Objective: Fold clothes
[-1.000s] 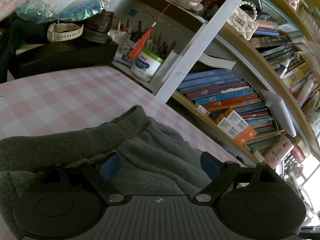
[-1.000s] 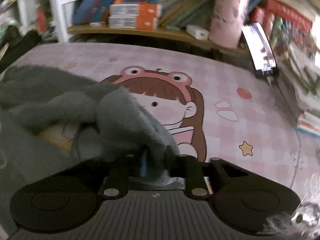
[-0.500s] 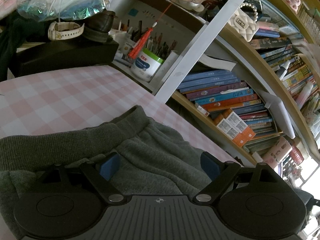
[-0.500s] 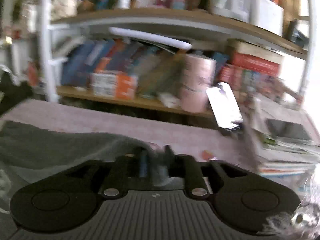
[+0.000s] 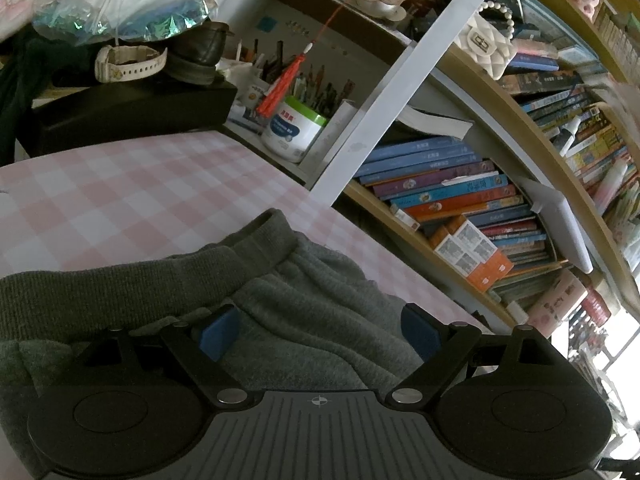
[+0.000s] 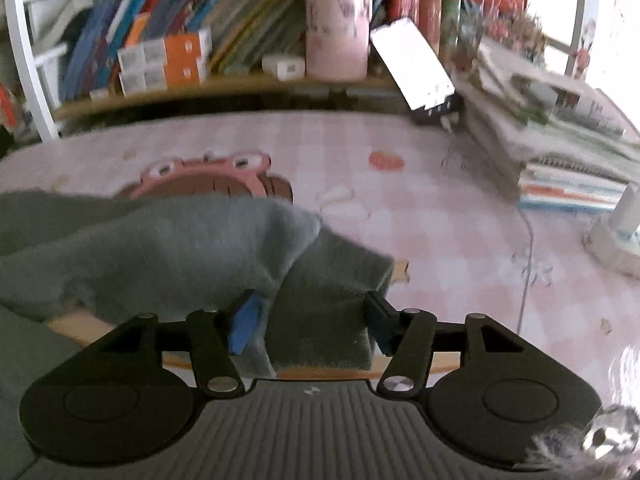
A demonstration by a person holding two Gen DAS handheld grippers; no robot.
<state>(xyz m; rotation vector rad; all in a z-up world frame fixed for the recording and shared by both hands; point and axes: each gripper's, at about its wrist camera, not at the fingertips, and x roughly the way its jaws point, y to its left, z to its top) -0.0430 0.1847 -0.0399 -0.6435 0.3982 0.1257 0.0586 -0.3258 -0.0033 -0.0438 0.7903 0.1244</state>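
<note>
pink checked worktop (image 5: 120, 200) beside packed bookshelves (image 5: 472, 200). grey sweatpants (image 5: 304, 300) lie on it, waistband by the left gripper (image 5: 316, 332), jaws wide apart over the fabric. right gripper (image 6: 308, 320) jaws also apart, straddling a folded grey edge (image 6: 320, 304), not pinching it.

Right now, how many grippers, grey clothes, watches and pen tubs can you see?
Grippers: 2 (left gripper, right gripper)
Grey clothes: 1 (pants)
Watches: 1 (watch)
Pen tubs: 1 (tub)
Total: 5
</note>
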